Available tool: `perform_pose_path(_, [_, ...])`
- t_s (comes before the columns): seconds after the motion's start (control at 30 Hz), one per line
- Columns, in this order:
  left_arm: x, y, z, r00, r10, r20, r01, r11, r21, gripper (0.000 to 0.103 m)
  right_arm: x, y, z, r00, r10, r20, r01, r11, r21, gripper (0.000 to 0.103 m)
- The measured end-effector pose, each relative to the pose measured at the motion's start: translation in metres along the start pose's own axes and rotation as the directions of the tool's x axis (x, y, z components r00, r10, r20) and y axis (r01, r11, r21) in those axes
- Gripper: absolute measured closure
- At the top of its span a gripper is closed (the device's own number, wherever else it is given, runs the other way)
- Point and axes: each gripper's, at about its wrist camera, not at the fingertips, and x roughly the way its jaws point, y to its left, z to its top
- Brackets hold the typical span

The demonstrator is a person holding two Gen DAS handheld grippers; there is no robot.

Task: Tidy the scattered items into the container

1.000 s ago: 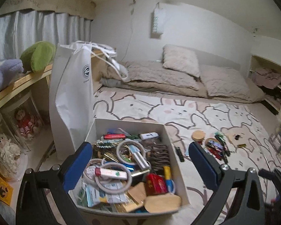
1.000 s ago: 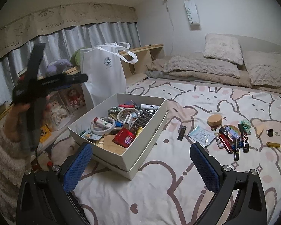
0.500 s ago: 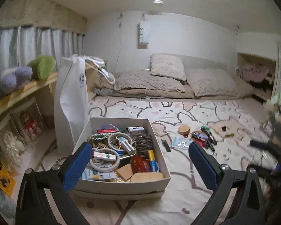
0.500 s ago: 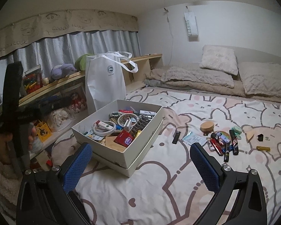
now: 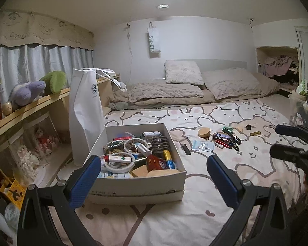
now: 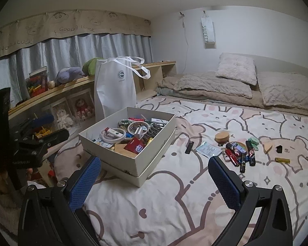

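White cardboard box [image 5: 137, 179], open-topped and sitting in its own lid, rests on the cartoon-animal print blanket [image 6: 195, 194] spread over the floor. It is crowded with small things: rolls of white tape [image 5: 121, 163], a red packet [image 6: 135, 145], a dark spring-like hair clip [image 5: 161, 145] and a yellow-and-blue battery [image 5: 168, 157]. To the box's right, well apart from it, a scatter of loose items lies on the blanket: a round wooden lid [image 6: 222, 137], a small black lighter [image 6: 189, 147], a pale blue foil sachet [image 6: 208, 149], a cluster of dark tubes and pens [image 6: 241, 153], a tan wedge [image 6: 267, 147] and a small gold bar [image 6: 282, 160].

The left claw [image 5: 154, 177] hangs above the blanket in front of the box, its blue-padded fingers [image 5: 84, 181] spread wide with nothing between them. The right claw [image 6: 155, 179] hangs likewise, spread and empty, nearer the loose items.

A tall white paper bag [image 5: 85, 112] stands just behind the box, beside a low wooden shelf [image 6: 71, 86] carrying plush toys.
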Motion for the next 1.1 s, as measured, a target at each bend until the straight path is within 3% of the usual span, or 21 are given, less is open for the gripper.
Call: perform_pose_path(1.1, [-0.006, -0.012, -0.018, 1.000, -0.010, 0.018, 0.011, 1.000, -0.021, 0.000, -0.004, 0.005, -0.014, 1.000, -0.004, -0.005, 0.004, 1.000, -0.009, 0.000])
